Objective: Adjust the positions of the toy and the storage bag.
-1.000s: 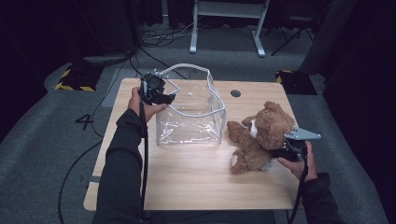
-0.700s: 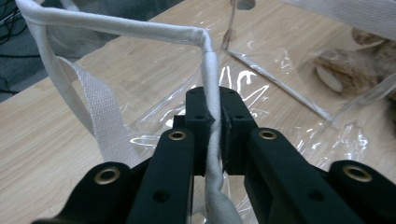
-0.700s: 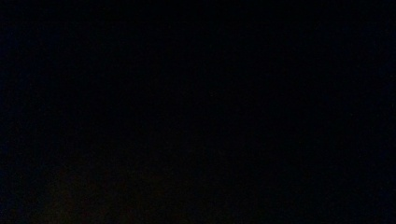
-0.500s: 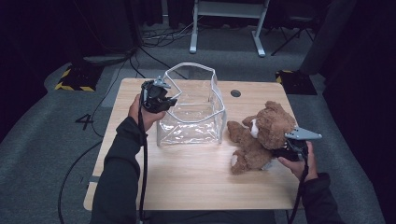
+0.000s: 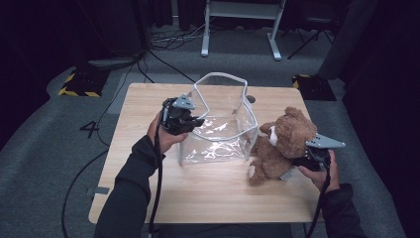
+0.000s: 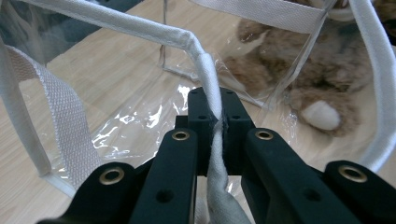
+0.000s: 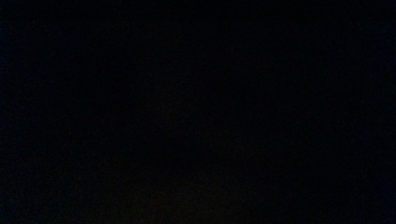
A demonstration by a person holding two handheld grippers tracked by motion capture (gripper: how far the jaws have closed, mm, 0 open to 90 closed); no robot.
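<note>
left tongs (image 6: 215, 122): clamped on bag (image 5: 218, 131) rim, holding mouth open | right tongs (image 5: 301, 159): buried in bear (image 5: 283, 144), jaws just closing, grip can't be told | bear on worktop (image 5: 208, 196) just right of bag, nearer right hand; mouth lies up and left of it

One clear plastic bag (image 5: 220, 129), one brown teddy bear (image 5: 285, 146), one wooden table (image 5: 208, 191), and two hand-held grippers, left gripper (image 5: 190, 121) and right gripper (image 5: 303, 161).
</note>
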